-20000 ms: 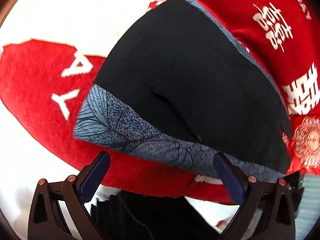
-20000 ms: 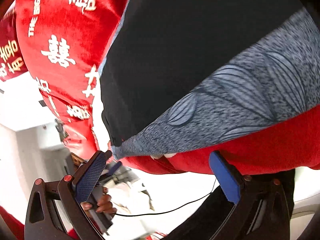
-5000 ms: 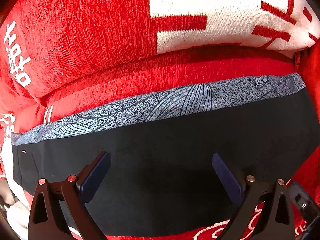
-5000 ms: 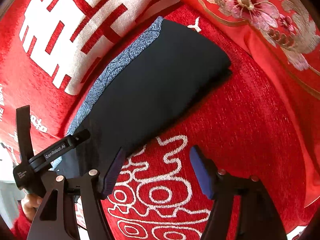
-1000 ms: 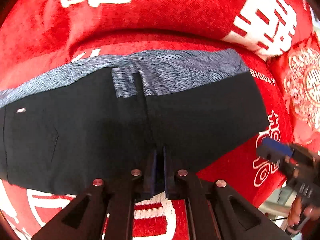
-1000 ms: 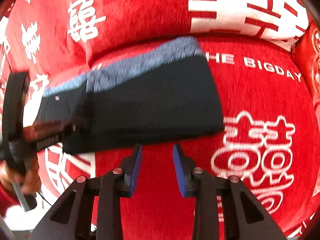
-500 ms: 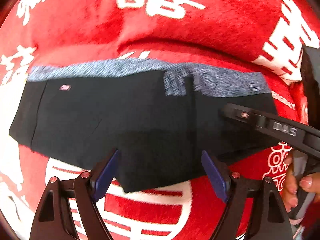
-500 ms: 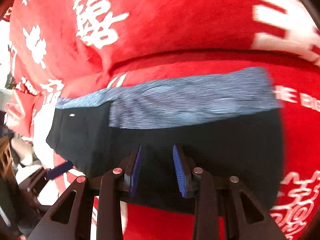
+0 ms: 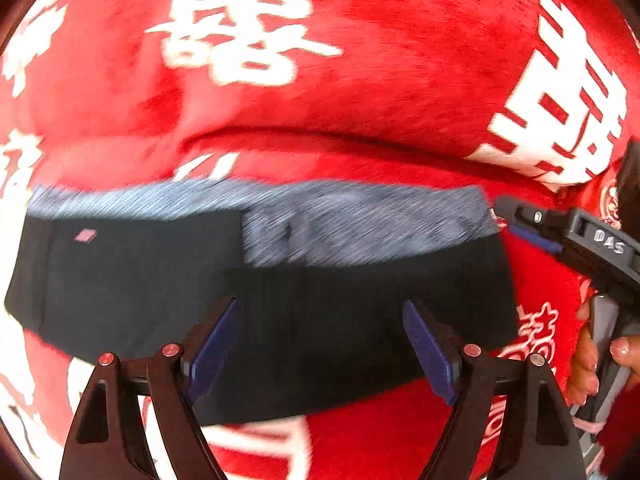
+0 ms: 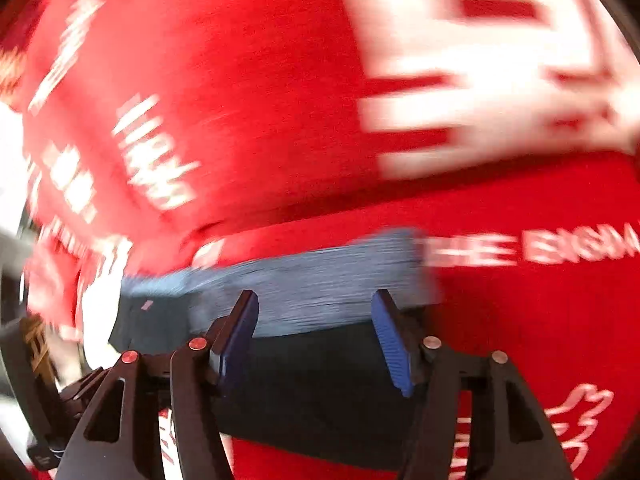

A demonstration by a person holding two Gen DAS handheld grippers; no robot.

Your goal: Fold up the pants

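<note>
both views are smeared by motion; in the right wrist view the white lettering on the red cover (image 10: 520, 312) runs off the right edge and cannot be read whole; the pants (image 10: 320, 392) there have their near edge hidden behind the right gripper (image 10: 316, 336); in the left wrist view the waistband pattern (image 9: 360, 232) is blurred away; the small tag (image 9: 85, 235) is too small to read; a hand (image 9: 592, 356) is cut off at the right edge.
</note>
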